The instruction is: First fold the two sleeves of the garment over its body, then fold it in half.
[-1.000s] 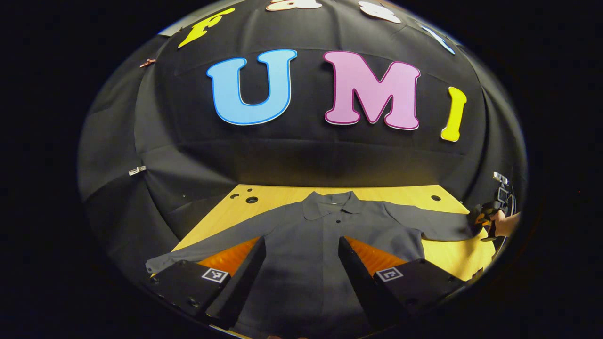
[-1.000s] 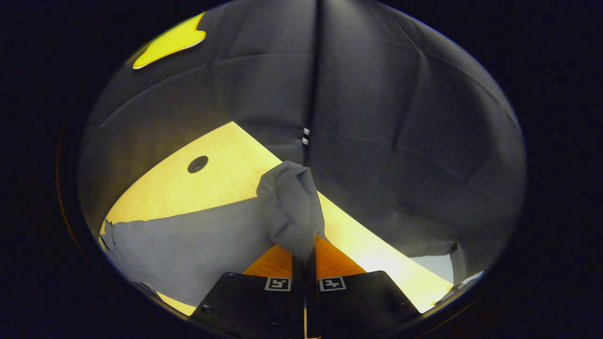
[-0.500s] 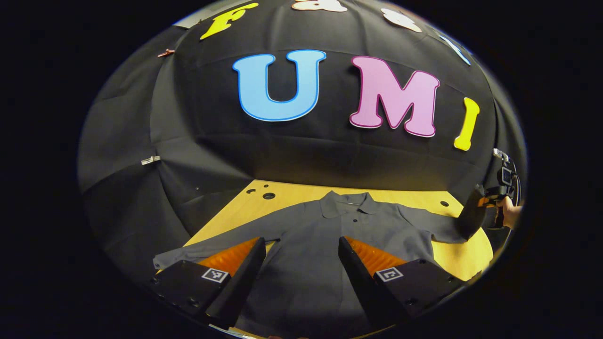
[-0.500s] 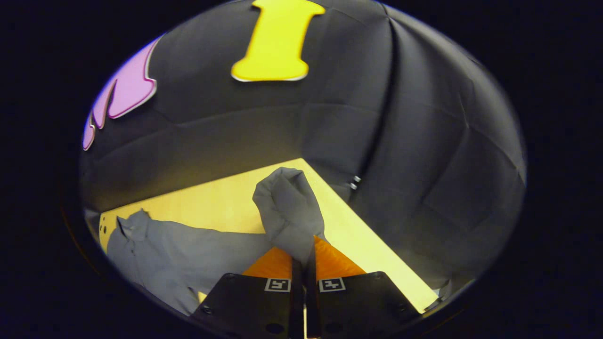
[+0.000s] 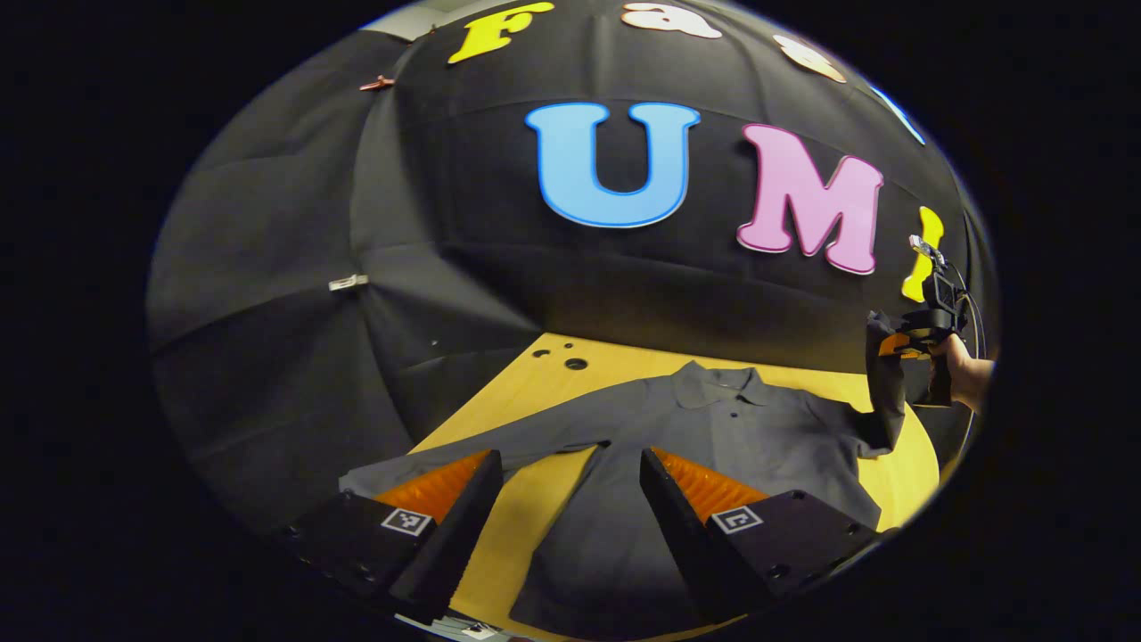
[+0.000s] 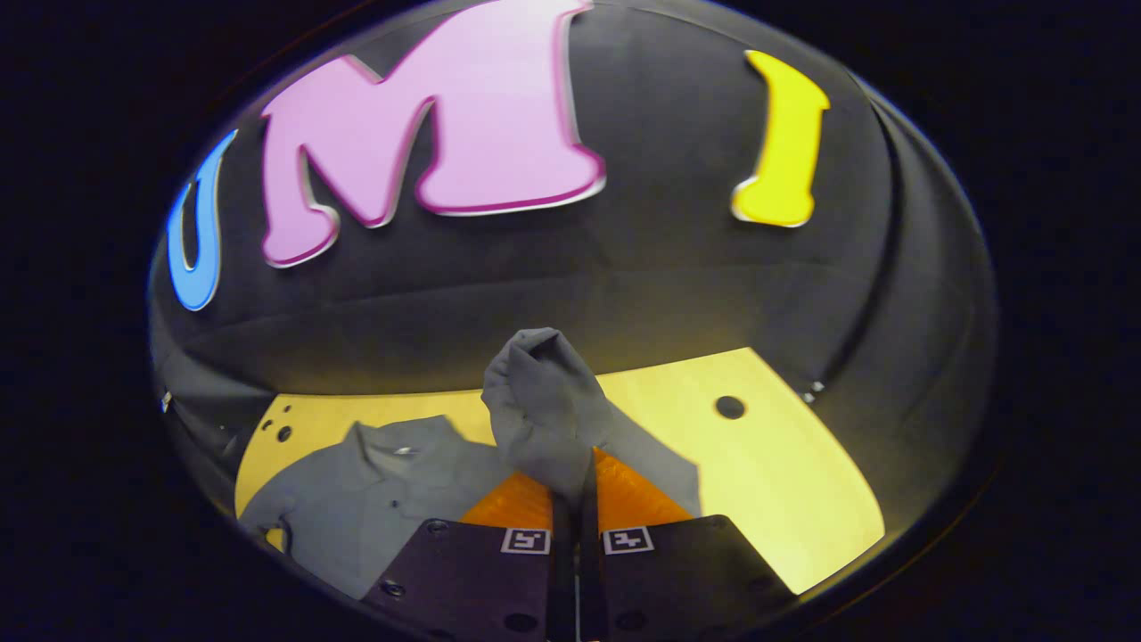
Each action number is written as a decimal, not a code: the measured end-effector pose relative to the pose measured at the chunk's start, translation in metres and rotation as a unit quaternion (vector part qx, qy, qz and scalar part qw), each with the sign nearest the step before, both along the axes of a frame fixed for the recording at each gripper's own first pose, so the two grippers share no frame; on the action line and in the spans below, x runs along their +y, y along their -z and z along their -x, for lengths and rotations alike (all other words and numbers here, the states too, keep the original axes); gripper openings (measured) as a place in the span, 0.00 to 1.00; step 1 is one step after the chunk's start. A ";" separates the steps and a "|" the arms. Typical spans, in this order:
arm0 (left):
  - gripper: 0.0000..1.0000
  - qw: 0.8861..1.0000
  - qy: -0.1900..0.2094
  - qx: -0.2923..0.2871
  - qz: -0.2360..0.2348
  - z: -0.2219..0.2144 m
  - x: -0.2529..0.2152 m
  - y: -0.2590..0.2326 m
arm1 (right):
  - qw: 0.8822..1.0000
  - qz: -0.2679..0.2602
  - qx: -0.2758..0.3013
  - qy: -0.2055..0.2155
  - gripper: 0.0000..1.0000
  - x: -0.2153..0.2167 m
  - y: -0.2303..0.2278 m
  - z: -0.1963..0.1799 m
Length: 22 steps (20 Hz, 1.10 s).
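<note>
The left gripper (image 5: 570, 499) is held with its two fingers spread wide apart, nothing between them, pointing forward and slightly down. Far off to its right, the right gripper (image 5: 891, 343) is raised, gripped by a hand (image 5: 963, 374) at the handle behind it. In the right gripper view, the right gripper (image 6: 575, 486) has its fingers pressed together, pinching a bunched sleeve end (image 6: 544, 401) that stands up just ahead of the fingertips.

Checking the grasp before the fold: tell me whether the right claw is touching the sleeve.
Touching. The right gripper view shows the right claw shut on the sleeve, cloth bunched above its fingers.
</note>
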<state>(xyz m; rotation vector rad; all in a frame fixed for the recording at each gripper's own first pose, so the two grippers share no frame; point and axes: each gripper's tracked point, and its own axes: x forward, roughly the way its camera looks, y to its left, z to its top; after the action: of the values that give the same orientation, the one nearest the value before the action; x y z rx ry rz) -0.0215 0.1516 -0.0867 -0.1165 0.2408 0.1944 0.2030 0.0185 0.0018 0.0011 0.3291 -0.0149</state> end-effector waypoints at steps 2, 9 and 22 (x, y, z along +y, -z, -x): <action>0.98 1.000 -0.022 0.002 0.013 0.008 0.019 0.003 | 0.999 -0.004 0.003 -0.037 0.07 0.048 0.006 0.004; 0.99 0.998 -0.066 0.004 0.024 0.025 0.071 0.015 | 0.986 -0.016 0.049 -0.157 0.07 0.227 0.073 0.041; 0.99 0.984 -0.168 0.032 0.041 0.079 0.168 0.068 | 0.964 0.061 0.103 -0.239 0.39 0.391 0.203 0.064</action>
<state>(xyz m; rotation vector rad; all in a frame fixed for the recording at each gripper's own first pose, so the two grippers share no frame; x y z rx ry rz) -0.1010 0.3197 -0.1547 -0.2322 0.2926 0.5245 0.1389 0.4092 -0.2012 -0.2033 0.5297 0.4466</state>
